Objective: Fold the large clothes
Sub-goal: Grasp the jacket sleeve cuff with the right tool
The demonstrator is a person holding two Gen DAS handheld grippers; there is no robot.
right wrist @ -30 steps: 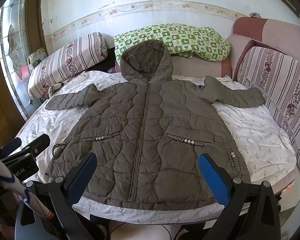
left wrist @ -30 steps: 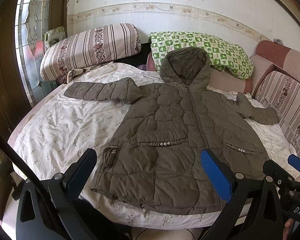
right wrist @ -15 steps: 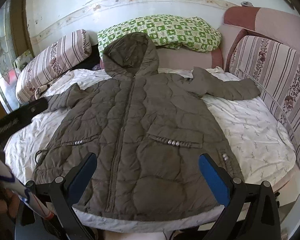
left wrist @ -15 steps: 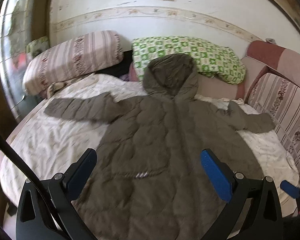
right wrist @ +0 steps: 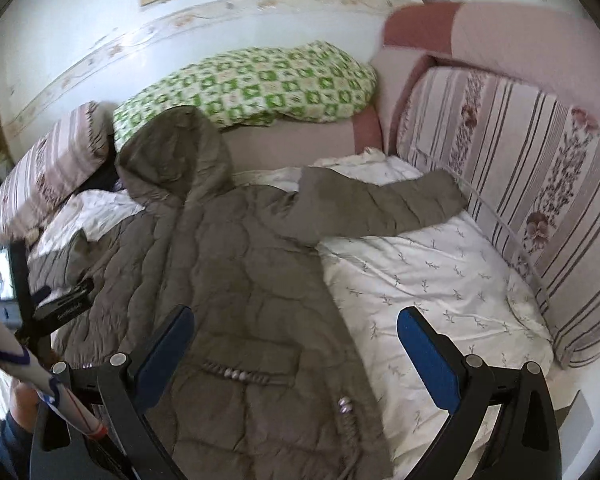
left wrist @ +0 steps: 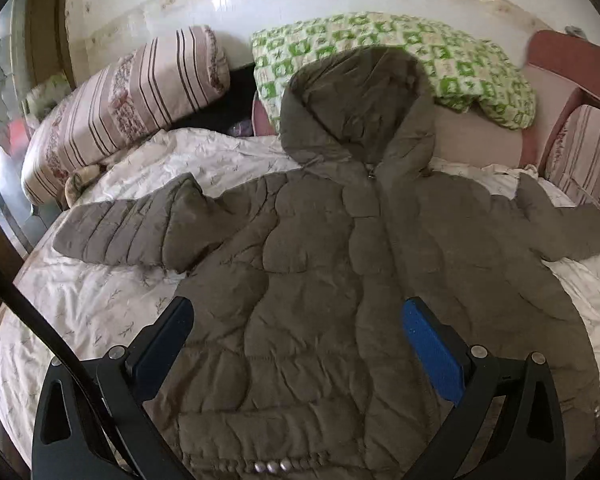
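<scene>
Matt, quilted olive cloth coat (left wrist: 324,280) lies on a crumpled printed cotton sheet (right wrist: 432,280); gripper fingers (left wrist: 432,340) carry textured blue pads on black plastic.

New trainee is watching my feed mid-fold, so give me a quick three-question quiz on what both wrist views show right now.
1. True or false: the olive quilted hooded jacket lies spread front-up on the white leaf-print bedsheet.
2. What does the jacket's hood rest against? A) striped pink bolster B) green-and-white patterned pillow C) bare wall
3. Fill in: the left gripper and the right gripper are both ____ and hold nothing.

Key: 1 true; 2 B; 3 open.
</scene>
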